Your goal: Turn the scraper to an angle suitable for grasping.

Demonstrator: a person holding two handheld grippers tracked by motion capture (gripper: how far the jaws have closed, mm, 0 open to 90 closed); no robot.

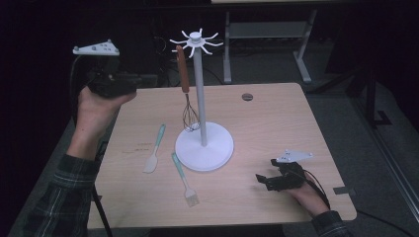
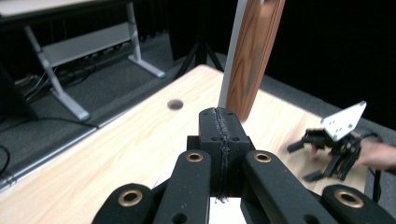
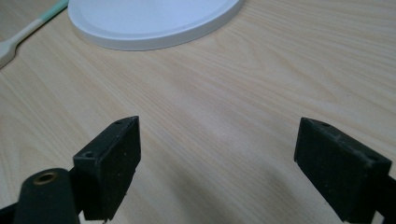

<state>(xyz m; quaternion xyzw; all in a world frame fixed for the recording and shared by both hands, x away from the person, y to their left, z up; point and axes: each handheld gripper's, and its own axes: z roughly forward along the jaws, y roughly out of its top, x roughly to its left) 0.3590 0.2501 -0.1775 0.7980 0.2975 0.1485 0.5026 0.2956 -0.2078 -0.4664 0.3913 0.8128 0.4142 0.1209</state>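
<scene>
A whisk with a wooden handle [image 1: 183, 69] hangs from a hook at the top of a white stand [image 1: 200, 94] in the middle of the table; its wire head [image 1: 190, 118] dangles beside the pole. My left gripper [image 1: 141, 79] is held up in the air to the left of the handle, and its jaws are shut with nothing between them. In the left gripper view the shut left gripper [image 2: 219, 123] points at the wooden handle [image 2: 254, 56], a short way off it. My right gripper [image 1: 263, 173] rests open on the table right of the stand's base [image 3: 149, 23], with bare wood between its jaws [image 3: 233, 158].
A teal-handled spatula [image 1: 154, 148] and a teal-handled brush [image 1: 184, 178] lie on the table left of and in front of the base. A dark round hole [image 1: 247, 97] sits near the far edge. Grey table legs [image 1: 267, 39] stand behind.
</scene>
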